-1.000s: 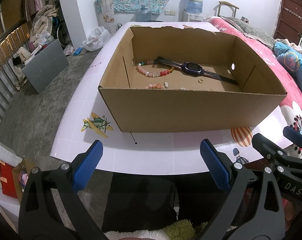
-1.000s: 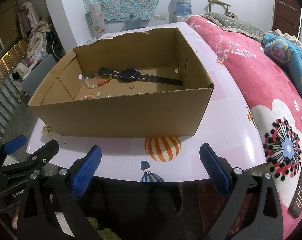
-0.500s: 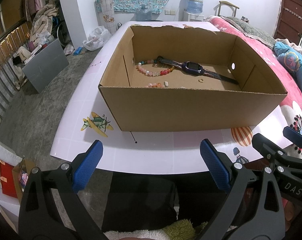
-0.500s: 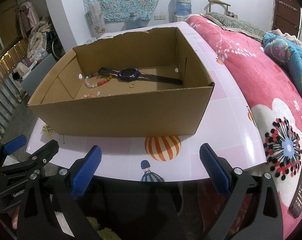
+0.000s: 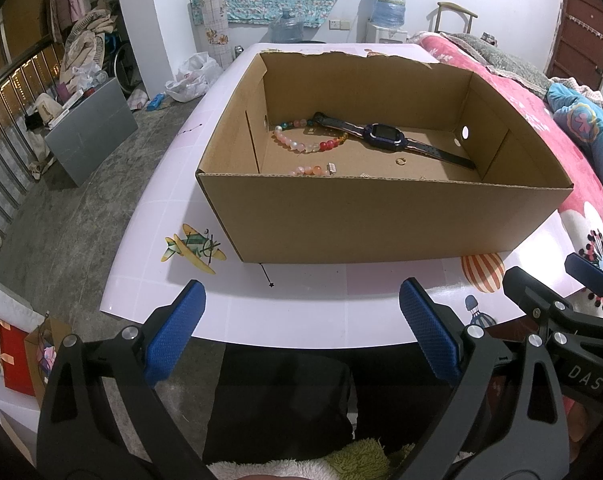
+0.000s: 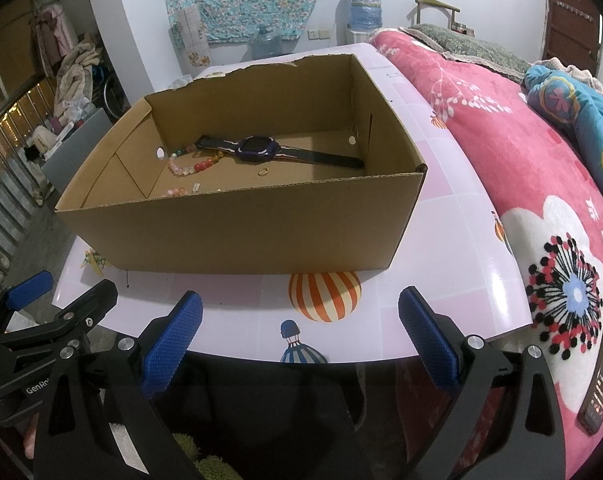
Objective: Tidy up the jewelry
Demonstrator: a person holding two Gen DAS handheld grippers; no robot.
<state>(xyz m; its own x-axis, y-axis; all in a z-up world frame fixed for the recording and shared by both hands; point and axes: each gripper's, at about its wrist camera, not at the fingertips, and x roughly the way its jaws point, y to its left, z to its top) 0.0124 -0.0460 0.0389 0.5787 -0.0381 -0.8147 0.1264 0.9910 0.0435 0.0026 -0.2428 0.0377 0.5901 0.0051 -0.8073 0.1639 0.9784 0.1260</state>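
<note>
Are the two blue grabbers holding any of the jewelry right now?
No, nothing is held. The left gripper and right gripper are both open and empty at the table's near edge, while the watch and bead bracelet lie in the cardboard box.

Even indoor light, sharp centre, heavy fisheye bend
Black vignette at the corners; soft shadow under the box (image 5: pixel 381 216) toward 6 o'clock; glare on the table (image 6: pixel 497 280) edge at 3 o'clock; lit railing (image 5: pixel 5 96) at 9 o'clock
</note>
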